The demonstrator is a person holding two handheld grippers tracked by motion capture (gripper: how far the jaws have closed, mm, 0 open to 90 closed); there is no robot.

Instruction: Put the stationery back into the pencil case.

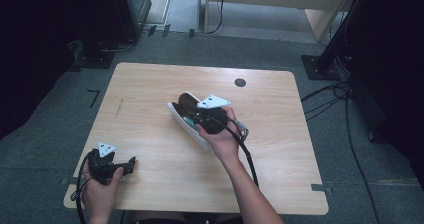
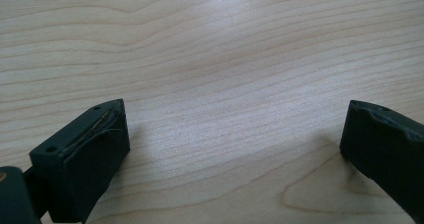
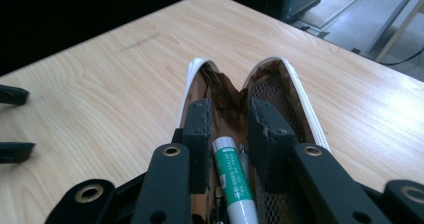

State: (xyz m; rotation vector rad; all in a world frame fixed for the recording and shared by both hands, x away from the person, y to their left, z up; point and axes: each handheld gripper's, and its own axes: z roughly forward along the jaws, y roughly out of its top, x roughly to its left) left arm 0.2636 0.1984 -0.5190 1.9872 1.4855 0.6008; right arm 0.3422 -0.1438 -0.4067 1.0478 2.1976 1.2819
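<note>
A white pencil case (image 1: pixel 194 133) with a brown lining lies open in the middle of the wooden table (image 1: pixel 150 84). My right gripper (image 1: pixel 191 113) reaches into its mouth. In the right gripper view the case (image 3: pixel 305 109) spreads around the gripper (image 3: pixel 230 109), and a green-and-white tube (image 3: pixel 232 179) lies lengthwise between the pads with a thin grey pen beside it; together they span the gap and the pads press on them. My left gripper (image 1: pixel 131 163) rests near the front left corner, open over bare wood (image 2: pixel 235 119). Its two jaw tips, the left gripper (image 3: pixel 12 123), show at the left edge.
A dark round cable hole (image 1: pixel 240 82) sits near the table's far edge. Grey carpet surrounds the table, with cables (image 1: pixel 330 101) on the floor at the right and dark stands at the back. The right gripper's cable (image 1: pixel 248 159) trails along the forearm.
</note>
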